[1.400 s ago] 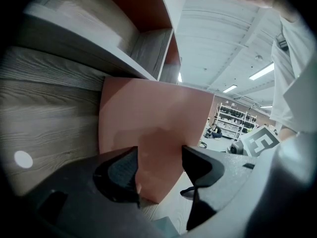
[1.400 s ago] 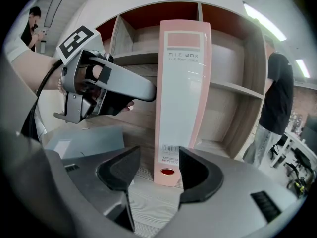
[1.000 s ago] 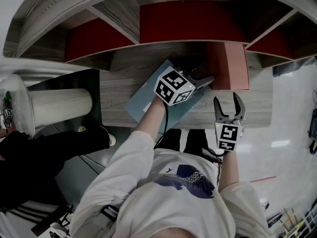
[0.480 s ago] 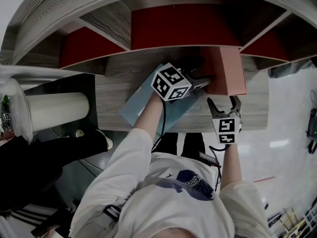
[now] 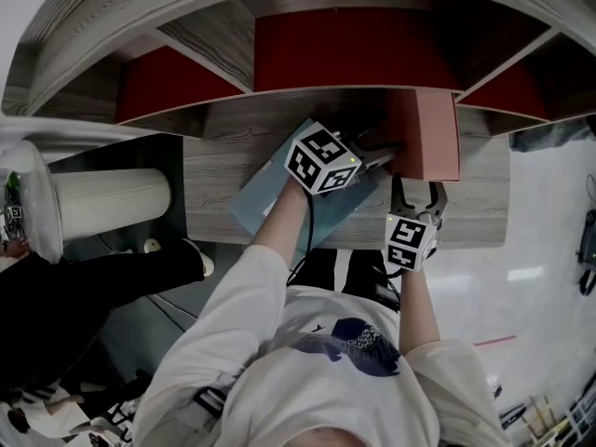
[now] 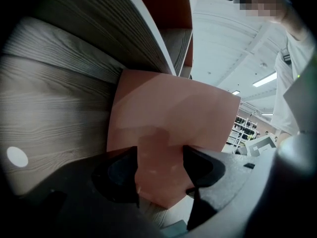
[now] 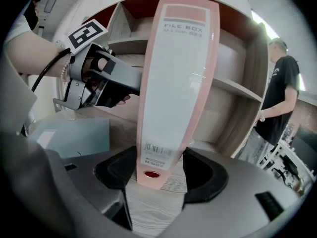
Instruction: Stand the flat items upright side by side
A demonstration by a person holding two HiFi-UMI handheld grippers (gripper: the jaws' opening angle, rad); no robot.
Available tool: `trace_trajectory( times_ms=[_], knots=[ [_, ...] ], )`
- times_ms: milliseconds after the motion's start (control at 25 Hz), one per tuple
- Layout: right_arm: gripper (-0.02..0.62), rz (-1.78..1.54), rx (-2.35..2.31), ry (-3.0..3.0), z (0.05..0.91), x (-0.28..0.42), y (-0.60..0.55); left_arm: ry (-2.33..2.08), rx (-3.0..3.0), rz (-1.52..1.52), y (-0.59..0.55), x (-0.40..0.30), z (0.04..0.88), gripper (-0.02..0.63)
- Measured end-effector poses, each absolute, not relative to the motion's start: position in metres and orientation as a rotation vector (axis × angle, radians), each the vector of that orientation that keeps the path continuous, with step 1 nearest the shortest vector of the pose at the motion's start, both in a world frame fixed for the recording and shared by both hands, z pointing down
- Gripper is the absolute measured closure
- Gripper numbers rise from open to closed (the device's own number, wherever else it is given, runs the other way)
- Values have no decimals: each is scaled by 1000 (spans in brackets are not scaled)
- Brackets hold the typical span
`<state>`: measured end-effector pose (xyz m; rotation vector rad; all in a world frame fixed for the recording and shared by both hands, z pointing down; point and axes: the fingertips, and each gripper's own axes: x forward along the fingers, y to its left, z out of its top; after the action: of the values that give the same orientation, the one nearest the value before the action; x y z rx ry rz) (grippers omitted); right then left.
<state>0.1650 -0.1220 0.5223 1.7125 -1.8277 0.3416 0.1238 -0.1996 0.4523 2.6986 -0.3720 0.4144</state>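
A pink file box point(image 5: 433, 138) stands upright on the wooden shelf point(image 5: 214, 156), next to a divider. My left gripper point(image 5: 382, 152) holds its left side, and in the left gripper view the pink board point(image 6: 168, 118) fills the gap of the left gripper point(image 6: 161, 175). My right gripper point(image 5: 416, 192) is at the box's front. Its jaws are closing with the foot of the labelled spine point(image 7: 176, 68) between them, and a thin gap shows at each pad of the right gripper point(image 7: 159, 175). A blue-grey file box point(image 5: 289, 189) lies flat under my left arm.
Red back panels point(image 5: 354, 49) and slanted wooden dividers point(image 5: 209, 40) close the shelf's compartments behind the boxes. A white ribbed cylinder point(image 5: 112, 203) lies at the left. A person in black point(image 7: 280, 93) stands beside the shelf's right end. The shelf's front edge point(image 5: 466, 240) runs just before my right gripper.
My right gripper has moved forward from the shelf's front edge to the pink box's spine. The left gripper has stayed on the box's side.
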Motion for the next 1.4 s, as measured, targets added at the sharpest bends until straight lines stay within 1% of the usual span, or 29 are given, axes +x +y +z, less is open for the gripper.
trace_trajectory(
  times_ms=[680,920,1000,1400],
  knots=[
    [301,376,1790,-1748,526,168,-135,-442,2694,413,-194,87,448,310],
    [287,356,1793,-1751,526,169,-135,-466,2698,409,-187,75,443,310],
    [272,365,1796,-1767,525,168,-134,-483,2696,408,-185,68,441,310],
    [258,387,1844,-1777,517,165,-111,-557,2694,404,-166,30,430,310]
  ],
)
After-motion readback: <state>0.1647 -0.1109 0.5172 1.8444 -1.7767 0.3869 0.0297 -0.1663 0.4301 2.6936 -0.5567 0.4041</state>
